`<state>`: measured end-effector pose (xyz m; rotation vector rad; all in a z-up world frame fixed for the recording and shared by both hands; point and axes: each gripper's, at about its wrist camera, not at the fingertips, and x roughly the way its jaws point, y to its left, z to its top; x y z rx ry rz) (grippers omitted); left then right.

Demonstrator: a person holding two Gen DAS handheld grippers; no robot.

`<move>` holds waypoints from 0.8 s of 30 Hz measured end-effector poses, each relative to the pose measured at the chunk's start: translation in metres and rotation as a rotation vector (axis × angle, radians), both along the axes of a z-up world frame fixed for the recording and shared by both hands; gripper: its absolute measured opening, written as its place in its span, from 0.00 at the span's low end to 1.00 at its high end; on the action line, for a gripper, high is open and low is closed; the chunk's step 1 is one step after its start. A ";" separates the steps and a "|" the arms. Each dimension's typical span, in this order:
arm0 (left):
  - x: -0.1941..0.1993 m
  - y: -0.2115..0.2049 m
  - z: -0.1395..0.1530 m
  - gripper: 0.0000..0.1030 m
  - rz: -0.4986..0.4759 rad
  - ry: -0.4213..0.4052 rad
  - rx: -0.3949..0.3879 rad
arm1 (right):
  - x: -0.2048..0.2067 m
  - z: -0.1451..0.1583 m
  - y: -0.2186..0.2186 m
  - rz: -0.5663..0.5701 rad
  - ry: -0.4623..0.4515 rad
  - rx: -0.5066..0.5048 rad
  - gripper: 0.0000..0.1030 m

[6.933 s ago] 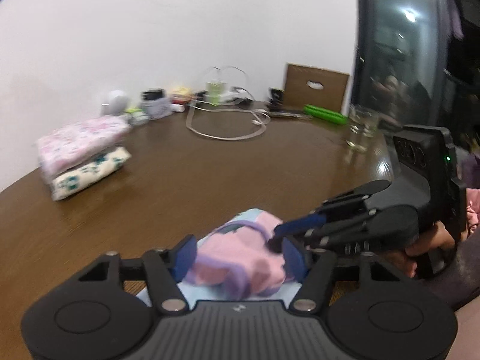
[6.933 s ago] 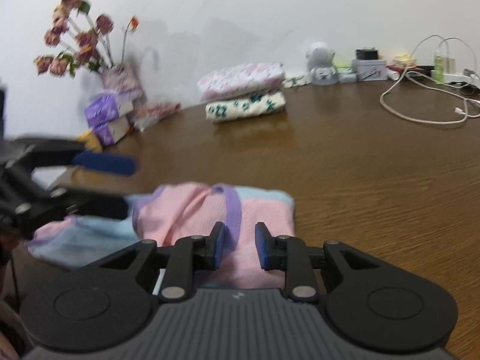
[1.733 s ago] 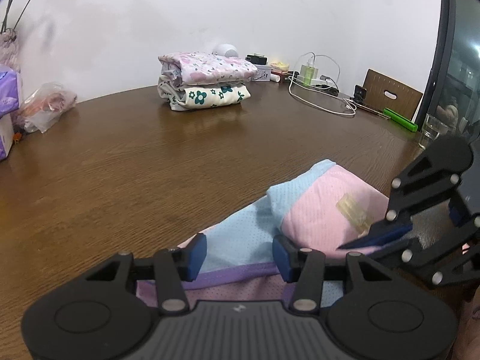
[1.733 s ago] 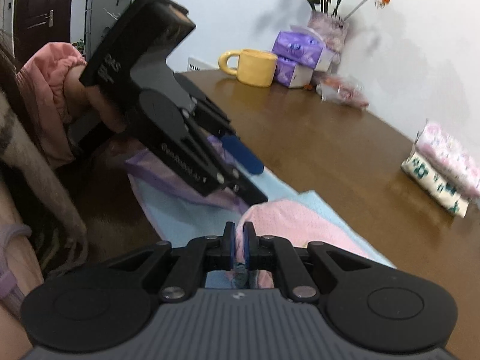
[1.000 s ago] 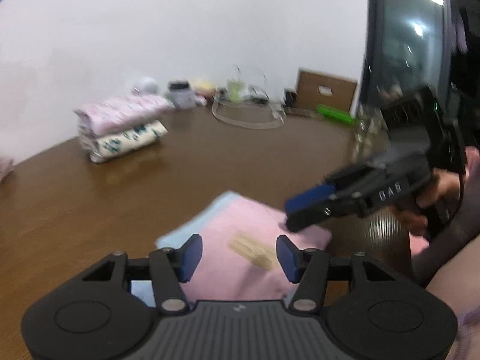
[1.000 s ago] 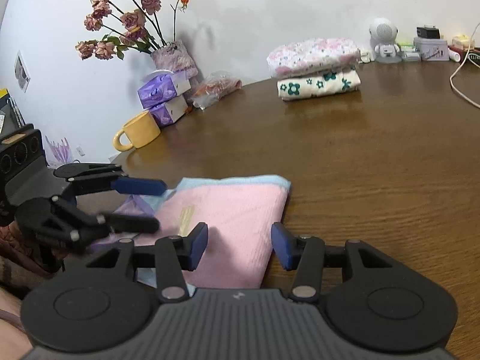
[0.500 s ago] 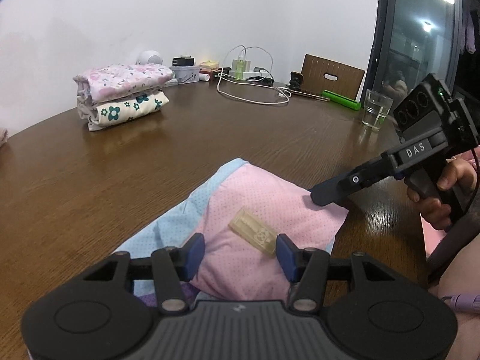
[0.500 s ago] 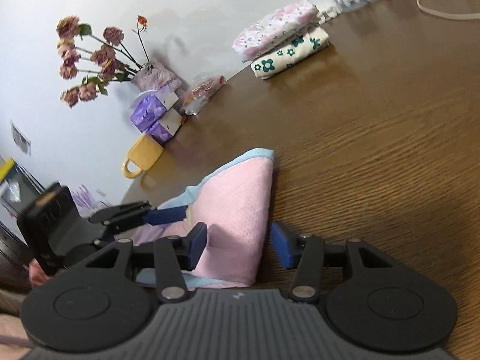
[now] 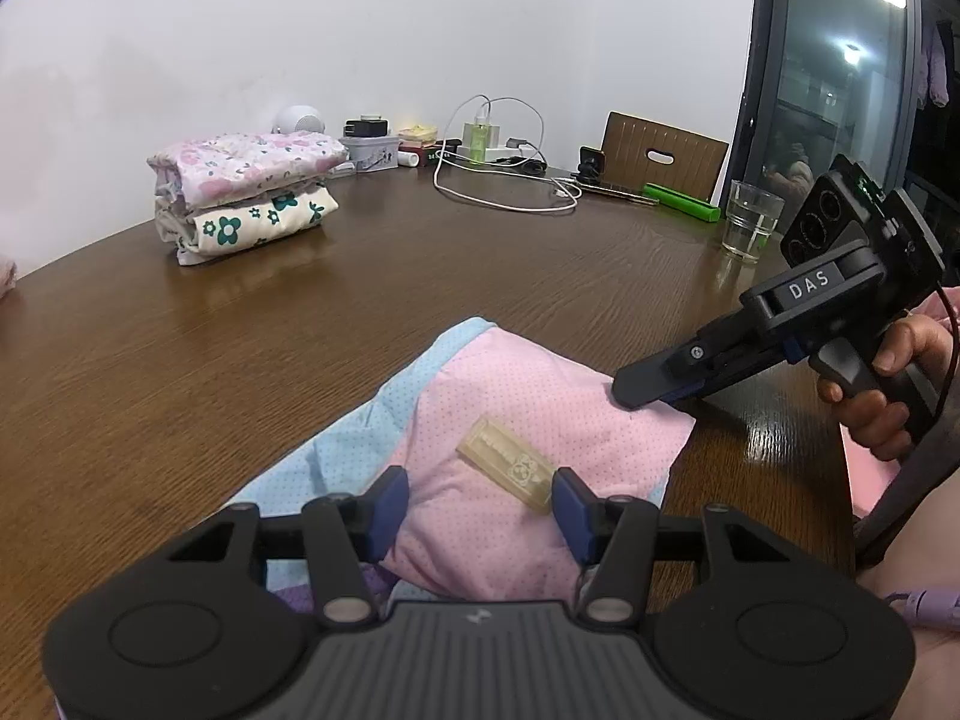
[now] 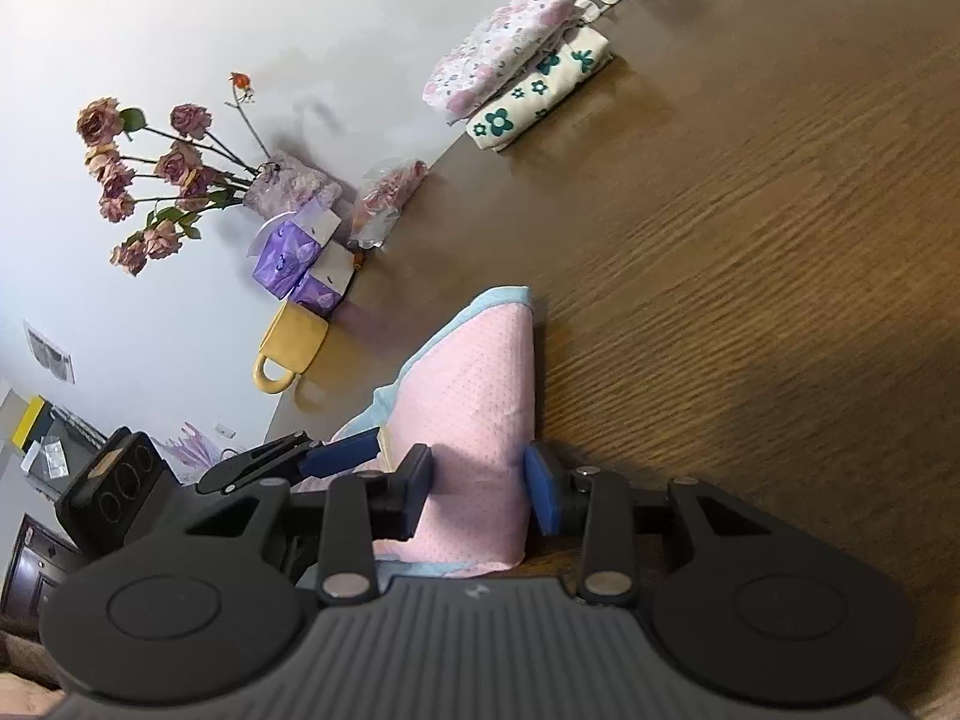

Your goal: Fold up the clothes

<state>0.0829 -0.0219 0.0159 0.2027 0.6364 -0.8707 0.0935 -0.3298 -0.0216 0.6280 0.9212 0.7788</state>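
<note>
The pink garment [image 9: 528, 414] lies folded at the tabletop's [image 9: 300, 312] near edge. The left gripper [image 9: 477, 501] gapes over it; the right gripper [image 10: 480, 480], jaws just narrowing, straddles its corner without pinching. A glass [image 9: 750, 222] holding water stands at the right edge.

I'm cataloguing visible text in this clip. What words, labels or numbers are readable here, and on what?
"DAS": white letters on the right gripper, on its black body.
Tan label on the pink garment: print too small to read.
Purple tissue packs: print blurred, unreadable.
</note>
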 end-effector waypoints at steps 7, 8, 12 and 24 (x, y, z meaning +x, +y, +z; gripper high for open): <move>-0.002 -0.001 -0.001 0.51 0.000 -0.008 0.003 | 0.002 -0.002 0.006 0.004 0.023 0.007 0.34; -0.002 -0.001 -0.001 0.51 0.000 -0.009 0.002 | 0.003 -0.003 0.008 0.005 0.025 0.008 0.32; -0.002 0.001 -0.001 0.51 0.000 -0.007 -0.005 | 0.007 -0.009 0.010 -0.011 0.055 0.014 0.15; -0.007 0.009 0.009 0.62 0.057 -0.035 -0.068 | 0.001 0.027 0.004 0.004 -0.177 -0.178 0.05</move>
